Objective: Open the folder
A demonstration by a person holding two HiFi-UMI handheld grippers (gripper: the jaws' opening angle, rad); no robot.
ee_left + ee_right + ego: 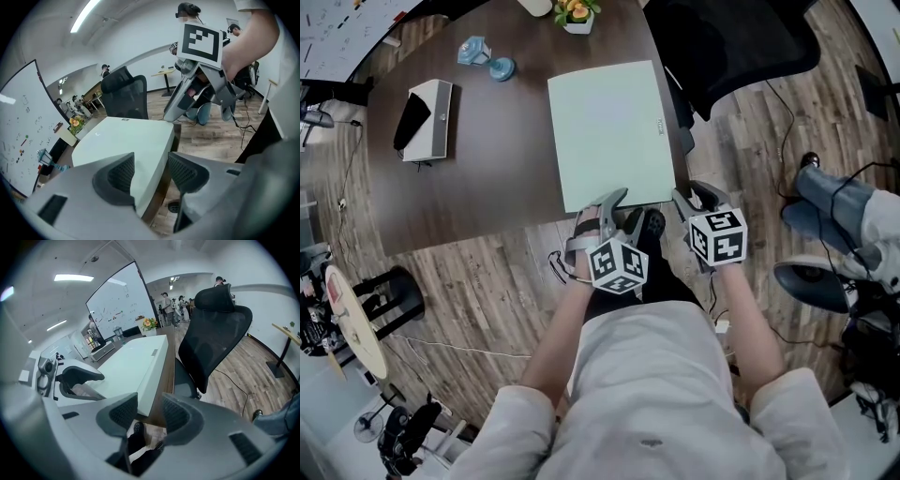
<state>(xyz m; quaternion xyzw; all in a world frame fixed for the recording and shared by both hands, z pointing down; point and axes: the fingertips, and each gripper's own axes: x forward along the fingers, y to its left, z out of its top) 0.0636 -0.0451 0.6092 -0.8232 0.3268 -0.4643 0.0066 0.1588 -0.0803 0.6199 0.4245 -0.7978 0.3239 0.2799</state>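
Nearest the person, the left hand-held gripper [623,208] is released at the near edge of the folder [614,131], jaws apart astride its corner, seemingly not pressing it. The right hand-held gripper [692,195], by the folder's near right corner, is also released and empty. The pale green folder lies closed on the dark tabletop [497,159]. A flower pot [575,11] stands beyond the folder.

We note bare dark wooden table [497,187] left of the pale green flat folder [609,131]; a black mesh office chair [722,47] crowds the table's right side.
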